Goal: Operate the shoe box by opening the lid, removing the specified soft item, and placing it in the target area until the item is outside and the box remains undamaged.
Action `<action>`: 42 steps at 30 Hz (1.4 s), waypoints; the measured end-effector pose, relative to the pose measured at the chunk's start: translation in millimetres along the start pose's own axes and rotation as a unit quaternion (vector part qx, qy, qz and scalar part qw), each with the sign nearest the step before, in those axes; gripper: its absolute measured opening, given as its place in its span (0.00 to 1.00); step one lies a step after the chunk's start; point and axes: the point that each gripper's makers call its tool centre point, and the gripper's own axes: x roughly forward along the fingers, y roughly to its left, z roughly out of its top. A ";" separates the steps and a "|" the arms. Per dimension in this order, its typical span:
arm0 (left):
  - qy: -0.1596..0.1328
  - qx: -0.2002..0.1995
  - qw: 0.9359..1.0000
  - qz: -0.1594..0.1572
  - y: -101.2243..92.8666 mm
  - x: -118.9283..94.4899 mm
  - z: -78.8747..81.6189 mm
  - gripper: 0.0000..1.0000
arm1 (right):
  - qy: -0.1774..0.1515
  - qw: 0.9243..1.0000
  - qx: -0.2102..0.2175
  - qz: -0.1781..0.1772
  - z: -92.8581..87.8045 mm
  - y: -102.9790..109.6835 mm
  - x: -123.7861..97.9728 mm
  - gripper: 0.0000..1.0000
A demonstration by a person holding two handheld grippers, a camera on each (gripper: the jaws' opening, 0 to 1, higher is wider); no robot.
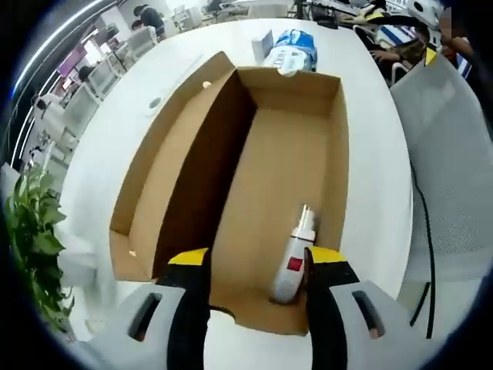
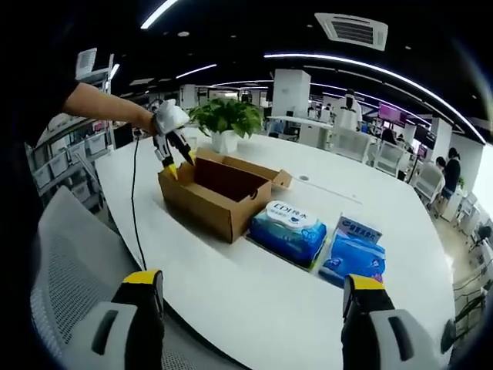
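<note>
The box (image 1: 254,193), plain brown corrugated cardboard, rectangular, lies open on the table (image 1: 115,131) in the left gripper view, its lid (image 1: 166,154) folded back to one side. Inside, near the close end, lies a small white spray bottle (image 1: 293,258) with a red label, smooth and cylindrical. The left gripper (image 1: 258,266) hovers over that end, its yellow-tipped black jaws spread and holding nothing; one jaw is just beside the bottle. Beyond the box sits a glossy blue-and-white wipes pack (image 1: 294,51). The table is smooth and white; a potted plant (image 1: 35,231) stands at its edge, and a grey mesh chair (image 1: 447,154) is alongside.

In the right gripper view, the right gripper (image 2: 250,297) is well apart from the box (image 2: 219,189), jaws spread wide and empty. The left gripper (image 2: 171,146), in a person's hand, is at the box's far end. Two soft blue packs (image 2: 289,227) (image 2: 353,254) lie near the box. The room is an open office with strip lighting, a ceiling vent (image 2: 350,29) and a leafy plant (image 2: 225,117).
</note>
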 end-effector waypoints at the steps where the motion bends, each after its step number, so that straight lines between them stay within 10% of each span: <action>1: 0.004 0.003 1.000 -0.006 -2.0 2.0 0.2 0.48 | 0.000 1.000 0.001 0.000 -0.1 0.3 0.2 0.97; 30: 0.043 0.030 0.997 -0.049 -22.7 44.2 -3.2 0.44 | -0.009 0.998 0.052 -0.028 -4.0 -13.3 -8.5 0.94; 42: 0.037 0.015 0.999 -0.008 -7.6 45.1 -2.6 0.41 | -0.008 0.998 0.053 -0.030 -4.6 -13.7 -8.6 0.93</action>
